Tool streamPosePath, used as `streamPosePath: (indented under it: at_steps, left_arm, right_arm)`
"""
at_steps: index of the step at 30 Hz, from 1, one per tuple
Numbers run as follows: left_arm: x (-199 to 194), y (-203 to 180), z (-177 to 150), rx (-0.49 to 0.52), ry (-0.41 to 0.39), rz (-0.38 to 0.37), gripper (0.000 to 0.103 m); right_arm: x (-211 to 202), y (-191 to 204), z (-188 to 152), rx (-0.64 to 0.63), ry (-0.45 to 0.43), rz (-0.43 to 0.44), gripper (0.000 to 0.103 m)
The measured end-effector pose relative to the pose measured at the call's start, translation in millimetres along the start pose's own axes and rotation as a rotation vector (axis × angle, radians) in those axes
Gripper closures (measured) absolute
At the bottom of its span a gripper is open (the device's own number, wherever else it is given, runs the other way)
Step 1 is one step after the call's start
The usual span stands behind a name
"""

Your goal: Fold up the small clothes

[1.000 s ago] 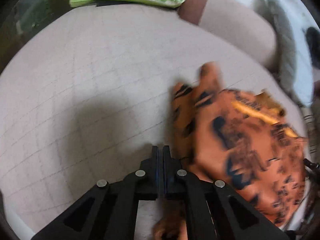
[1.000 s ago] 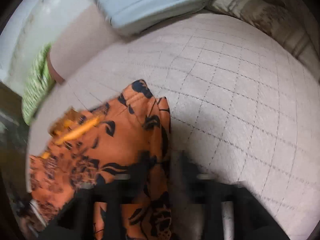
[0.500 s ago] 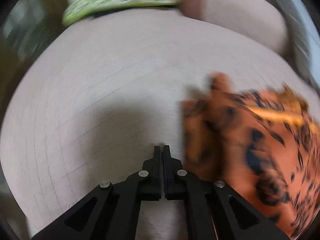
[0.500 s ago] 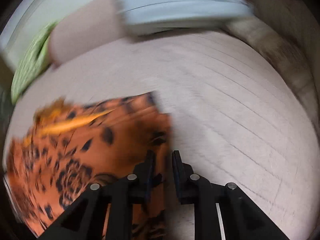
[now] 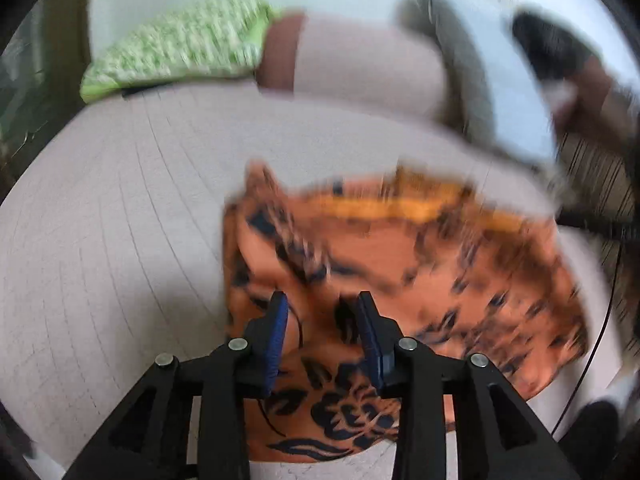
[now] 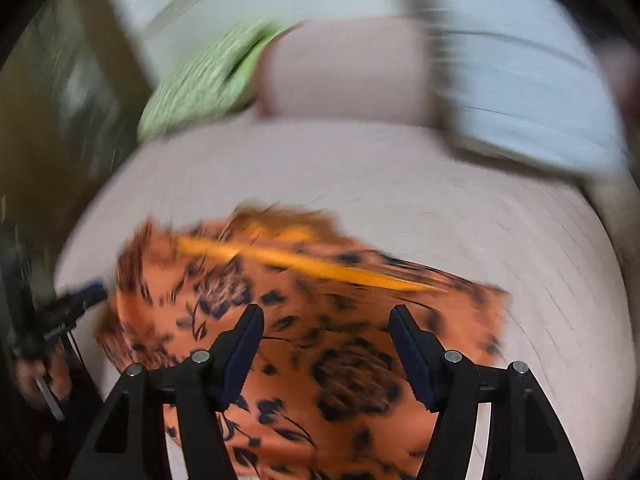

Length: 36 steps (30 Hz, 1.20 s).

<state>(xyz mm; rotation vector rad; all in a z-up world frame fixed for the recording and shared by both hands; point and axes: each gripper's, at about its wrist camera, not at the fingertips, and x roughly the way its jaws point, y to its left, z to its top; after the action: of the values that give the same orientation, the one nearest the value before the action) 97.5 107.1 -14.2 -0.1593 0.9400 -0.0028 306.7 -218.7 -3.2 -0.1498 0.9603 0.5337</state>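
Observation:
An orange garment (image 5: 400, 272) with a dark floral print and a yellow waistband lies flat on the pale quilted bed cover (image 5: 120, 208). It also shows in the right wrist view (image 6: 320, 320). My left gripper (image 5: 322, 308) is open, its jaws over the garment's near left part. My right gripper (image 6: 326, 320) is wide open above the garment's middle. Neither holds cloth. The left gripper (image 6: 86, 294) shows at the left edge of the right wrist view. Both views are motion-blurred.
A green patterned pillow (image 5: 180, 56) and a pale pink pillow (image 5: 360, 64) lie at the head of the bed. A light blue folded blanket (image 6: 528, 92) lies to the back right. A dark cable (image 5: 600, 320) runs down the bed's right side.
Both grippers were shut and have opened. Both views have swung so the garment now lies under the jaws, spread flatter than before.

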Motion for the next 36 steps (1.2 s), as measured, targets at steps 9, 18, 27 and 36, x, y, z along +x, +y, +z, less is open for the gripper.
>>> streamPosePath:
  at_steps: [9,18,27,36]
  left_arm:
    - [50,-2,86,0.133,0.13,0.015,0.075]
    - [84,3,83,0.104,0.158,0.131,0.103]
    - [65,10,97,0.058,0.029,0.14,0.103]
    - [91,12,91,0.069,0.071,0.155,0.103]
  right_arm:
    - [47,-66,-24,0.26,0.055,-0.179,0.036]
    - [67,-76,-17,0.227,0.084,-0.168,0.098]
    - [39,-94,-3,0.317,-0.058,-0.187,0.102]
    - [71,-77,-16,0.317,0.051,-0.12,0.023]
